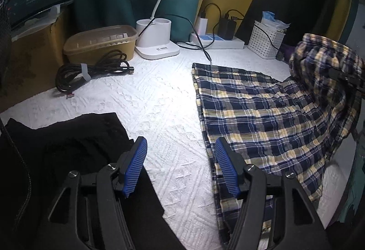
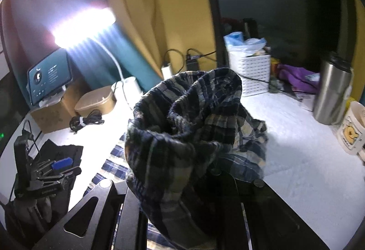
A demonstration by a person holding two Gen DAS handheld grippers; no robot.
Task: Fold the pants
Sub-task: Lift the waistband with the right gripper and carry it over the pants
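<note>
The plaid pants in navy, yellow and white lie on the white textured cloth, right of centre. Their far right end is lifted into a bunch. My right gripper is shut on that bunch; in the right wrist view the plaid cloth is heaped over the fingers and hides them. My left gripper is open and empty, low over the white cloth. Its right blue pad is over the pants' left edge. It also shows in the right wrist view.
A black garment lies at front left. At the back stand a coiled black cable, a brown tub, a white lamp base, a power strip and a white basket. A steel tumbler stands at right.
</note>
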